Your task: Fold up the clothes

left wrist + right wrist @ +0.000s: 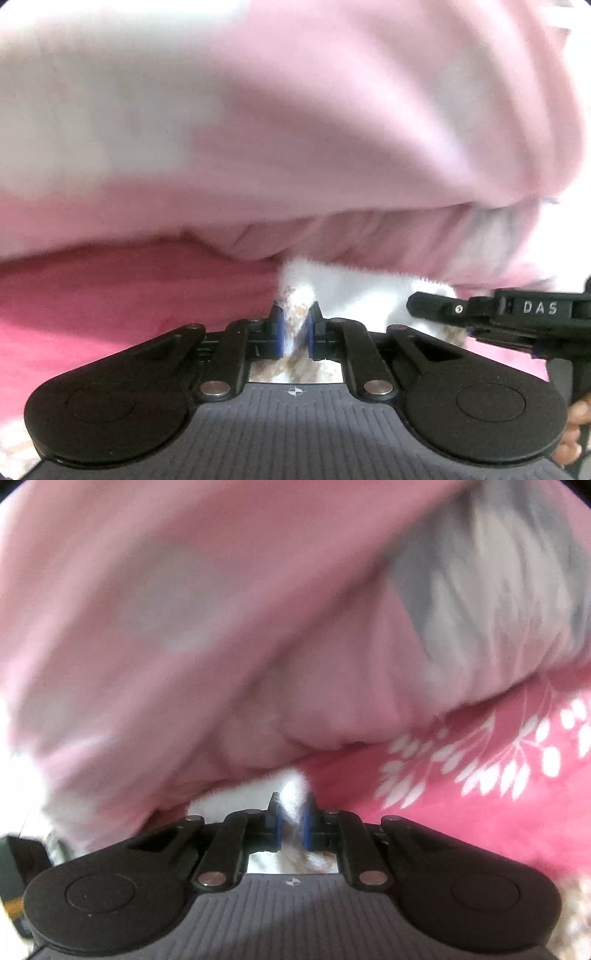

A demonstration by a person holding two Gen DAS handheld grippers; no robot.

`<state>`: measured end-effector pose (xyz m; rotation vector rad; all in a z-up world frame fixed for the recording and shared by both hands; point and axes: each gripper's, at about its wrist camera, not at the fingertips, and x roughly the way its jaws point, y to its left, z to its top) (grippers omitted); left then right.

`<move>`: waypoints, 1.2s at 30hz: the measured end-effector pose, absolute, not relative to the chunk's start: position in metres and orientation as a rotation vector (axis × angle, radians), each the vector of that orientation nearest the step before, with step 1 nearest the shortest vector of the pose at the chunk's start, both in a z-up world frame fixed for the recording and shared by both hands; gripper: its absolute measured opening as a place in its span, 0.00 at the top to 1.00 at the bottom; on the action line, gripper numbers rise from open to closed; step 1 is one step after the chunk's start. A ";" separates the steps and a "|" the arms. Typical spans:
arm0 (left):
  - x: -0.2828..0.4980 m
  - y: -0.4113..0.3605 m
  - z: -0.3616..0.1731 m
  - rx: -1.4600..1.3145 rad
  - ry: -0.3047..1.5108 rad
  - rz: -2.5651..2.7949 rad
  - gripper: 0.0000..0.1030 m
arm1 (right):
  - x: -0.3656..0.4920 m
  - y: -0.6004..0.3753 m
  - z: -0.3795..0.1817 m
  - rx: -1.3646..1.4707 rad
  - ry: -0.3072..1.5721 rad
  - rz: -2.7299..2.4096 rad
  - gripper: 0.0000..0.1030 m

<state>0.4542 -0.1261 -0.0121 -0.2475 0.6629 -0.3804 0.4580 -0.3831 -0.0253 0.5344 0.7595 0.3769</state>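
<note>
Both views blurred

Pink garment (pixel 295 129) fills the upper part of both wrist views, bulging over and ahead of the grippers

Left gripper (pixel 294 325): jaws drawn close, pinching the garment's white fuzzy edge (pixel 354 291) between the blue pads

Right gripper (pixel 291 814): jaws likewise close together, nipped on the same white edge

In the left view the right gripper comes in from the right, its tip just beside the left one's, so both grips sit near each other along that edge

Held edge runs left to right across both sets of jaws; garment body lies forward and above

Beneath: deep pink bedspread (pixel 461 775), white leaf print on its right part; which edge or corner of it, cannot tell

Judgement: neither hand is nearer, both are on the cloth; a fold would turn on carrying this edge away over the body, grips level

How far the folding stands, the blur does not settle
</note>
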 end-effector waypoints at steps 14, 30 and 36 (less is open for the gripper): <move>0.272 -0.071 -0.014 -0.050 0.870 -0.655 0.70 | 0.243 -0.344 0.002 -0.031 0.701 0.511 0.81; 0.356 -0.049 -0.036 -0.594 0.927 -0.504 0.45 | 0.298 -0.430 -0.041 0.891 0.824 0.358 0.55; 0.373 -0.054 -0.050 -0.588 0.855 -0.521 0.51 | 0.325 -0.417 -0.054 0.844 0.831 0.379 0.77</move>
